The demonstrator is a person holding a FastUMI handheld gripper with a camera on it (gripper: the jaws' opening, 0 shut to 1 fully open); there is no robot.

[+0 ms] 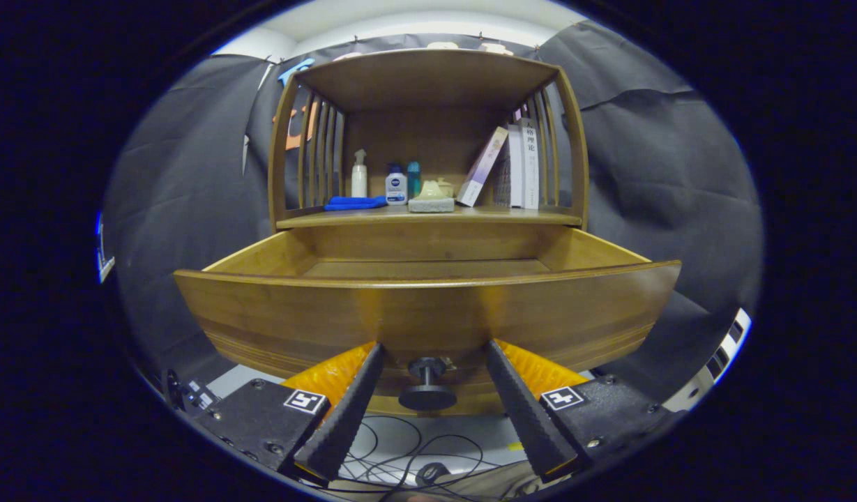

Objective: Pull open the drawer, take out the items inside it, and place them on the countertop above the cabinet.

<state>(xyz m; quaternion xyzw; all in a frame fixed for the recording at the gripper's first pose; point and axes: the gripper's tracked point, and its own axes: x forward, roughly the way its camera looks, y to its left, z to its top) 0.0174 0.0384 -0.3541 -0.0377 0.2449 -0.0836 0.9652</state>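
Two fingers of my gripper [428,352] are spread wide, the drawer's knob [427,385] sitting between them untouched by either. The drawer [428,307] is pulled out, and from here I only see bare wood inside. On the countertop [428,217] at 12 o'clock: a blue cloth [355,203], a pump bottle [359,176], a white bottle with a blue label [396,187], a grey sponge [431,204], and books [519,167] whose spines are too small to read. Black cloth walls surround it; cables [407,453] trail at 6 o'clock.
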